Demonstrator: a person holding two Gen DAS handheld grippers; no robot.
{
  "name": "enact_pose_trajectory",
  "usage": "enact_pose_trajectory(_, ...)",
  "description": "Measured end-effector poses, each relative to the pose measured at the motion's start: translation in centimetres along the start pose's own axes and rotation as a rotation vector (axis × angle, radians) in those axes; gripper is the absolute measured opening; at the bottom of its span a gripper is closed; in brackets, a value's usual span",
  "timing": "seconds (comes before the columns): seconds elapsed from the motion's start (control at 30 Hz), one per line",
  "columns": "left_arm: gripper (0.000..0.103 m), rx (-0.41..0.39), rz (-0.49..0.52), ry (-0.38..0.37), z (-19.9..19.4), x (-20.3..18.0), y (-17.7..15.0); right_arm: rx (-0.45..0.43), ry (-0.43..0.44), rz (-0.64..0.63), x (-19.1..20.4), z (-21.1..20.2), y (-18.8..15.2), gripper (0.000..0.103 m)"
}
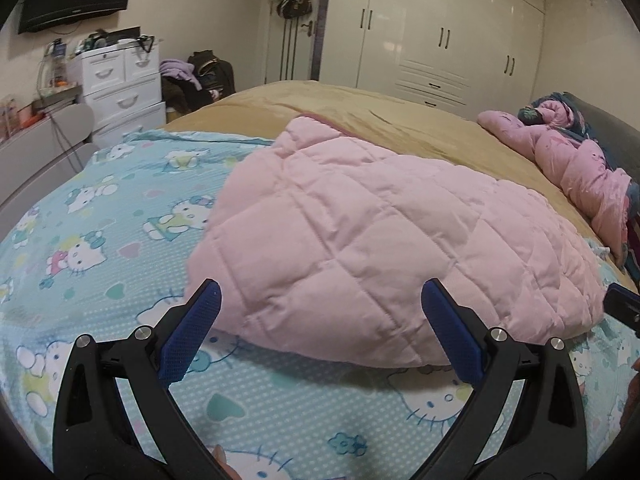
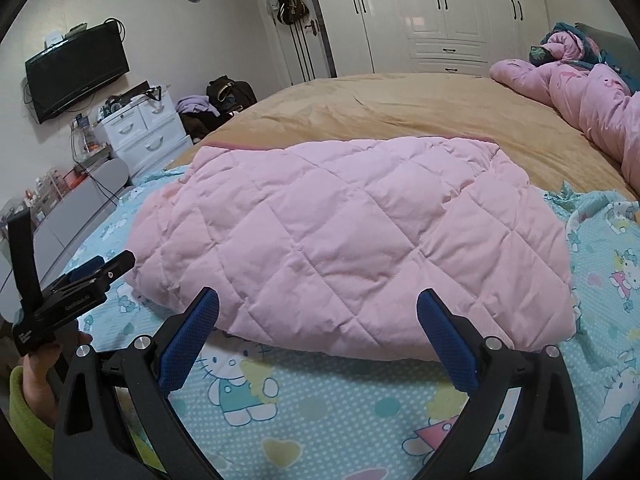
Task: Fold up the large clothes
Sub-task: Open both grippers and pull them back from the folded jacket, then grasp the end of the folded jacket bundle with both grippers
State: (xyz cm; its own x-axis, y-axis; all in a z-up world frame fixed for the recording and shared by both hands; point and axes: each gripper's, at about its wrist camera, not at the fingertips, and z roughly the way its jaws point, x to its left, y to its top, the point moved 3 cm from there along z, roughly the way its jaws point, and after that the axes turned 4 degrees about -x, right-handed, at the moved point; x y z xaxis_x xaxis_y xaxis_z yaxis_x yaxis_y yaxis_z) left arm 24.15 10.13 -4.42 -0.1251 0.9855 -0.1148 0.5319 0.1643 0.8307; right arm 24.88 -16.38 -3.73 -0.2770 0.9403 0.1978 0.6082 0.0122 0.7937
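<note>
A pink quilted jacket point(image 1: 372, 236) lies folded into a thick bundle on the blue cartoon-print sheet point(image 1: 100, 216). In the right wrist view the same jacket point(image 2: 348, 240) fills the middle of the bed. My left gripper point(image 1: 322, 296) is open, its blue pads just short of the jacket's near edge, nothing between them. My right gripper point(image 2: 318, 300) is open too, hovering at the near edge of the bundle. The left gripper point(image 2: 86, 274) also shows at the far left of the right wrist view, held by a hand in a green sleeve.
A tan blanket point(image 2: 400, 108) covers the far half of the bed. A crumpled pink duvet point(image 2: 580, 92) lies at the right by the headboard. White drawers point(image 1: 120, 88), a wall TV point(image 2: 76, 72) and white wardrobes point(image 1: 440, 32) stand beyond the bed.
</note>
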Motion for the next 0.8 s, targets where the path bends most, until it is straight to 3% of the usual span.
enact_pose_trajectory(0.5, 0.094, 0.061, -0.054, 0.064, -0.3, 3.2, -2.2, 0.041, 0.031, 0.034, 0.8, -0.7, -2.3, 0.099)
enact_pose_trajectory(0.7, 0.094, 0.097, -0.107, 0.057, 0.1, 4.4, -3.0, 0.076, 0.014, 0.094, -0.9, -0.6, -3.7, 0.099)
enact_pose_trajectory(0.8, 0.094, 0.124, -0.159, 0.017, 0.4, 4.8, -3.4, 0.093, 0.003, 0.135, -2.3, -0.6, -4.4, 0.099)
